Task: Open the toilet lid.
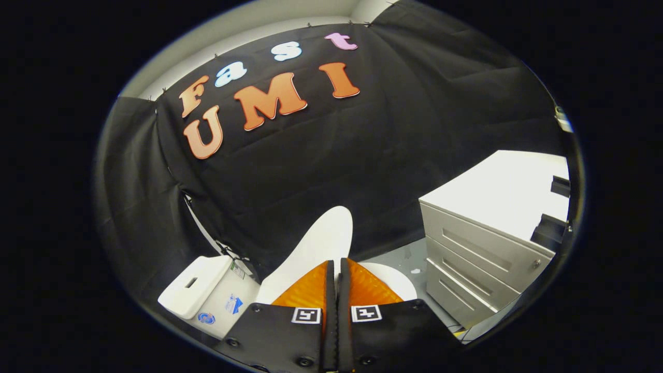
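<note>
- Against the black cloth wall, low at the far left, sits the white toilet tank, its flat top carrying a small slot-shaped recess and its front face bearing small stickers too small to make out.
- Just right of the tank, the white toilet lid stands raised and tilted, its rounded end reaching up in front of the cloth; its lower part disappears behind the fingers.
- At the bottom centre, the tool points forward with its two fingers pressed almost together, leaving a very thin slit between them.
- Whether the lid's edge is caught in that slit cannot be told; the lid rises directly ahead of the left finger's tip, seemingly touching it.
- Each finger carries a small square black-and-white marker on its base.
- Beyond the right finger's tip lies a curved white surface, the toilet seat, low and flatter than the lid.
- Further right, grey floor shows between the toilet and a white drawer cabinet.
- This cabinet stands well apart from the toilet, showing three drawer fronts with recessed handles, a small round lock and a bright flat top.
</note>
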